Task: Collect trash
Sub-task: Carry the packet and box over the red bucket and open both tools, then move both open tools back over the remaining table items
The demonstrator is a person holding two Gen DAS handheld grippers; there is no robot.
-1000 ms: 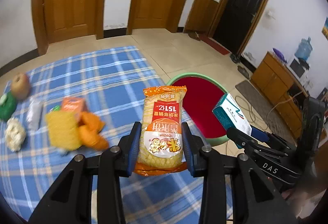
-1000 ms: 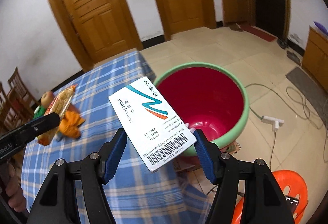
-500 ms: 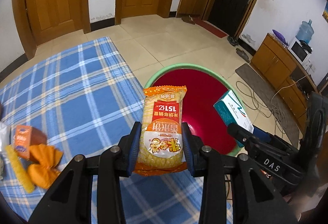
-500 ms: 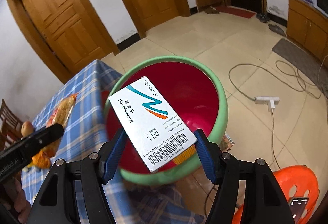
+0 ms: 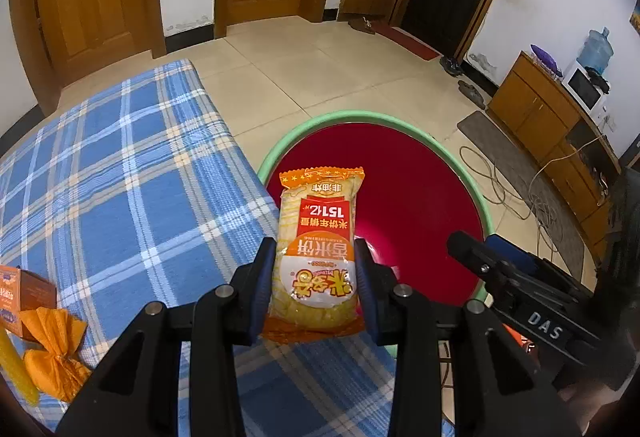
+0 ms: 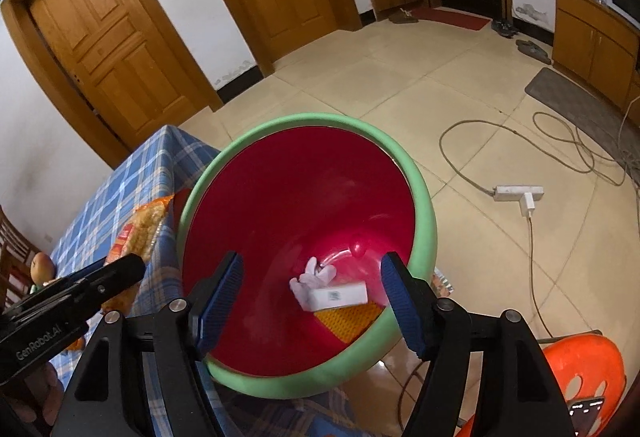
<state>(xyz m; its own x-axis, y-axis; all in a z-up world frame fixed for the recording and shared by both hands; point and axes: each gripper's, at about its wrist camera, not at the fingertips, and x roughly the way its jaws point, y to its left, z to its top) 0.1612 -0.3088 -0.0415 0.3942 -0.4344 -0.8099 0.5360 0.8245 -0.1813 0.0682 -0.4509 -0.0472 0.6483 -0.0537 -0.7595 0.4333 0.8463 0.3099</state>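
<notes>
Two blue-padded jaws of the left gripper clamp a yellow snack packet at lower centre of the left wrist view, its top over the near edge of the red basin with a green rim. The blue checked table fills the left side.

From the right wrist view, the right gripper has just been opening and its jaws stand wide with nothing between them. A white box lies at the basin's bottom, lower centre, beside crumpled white paper.
</notes>
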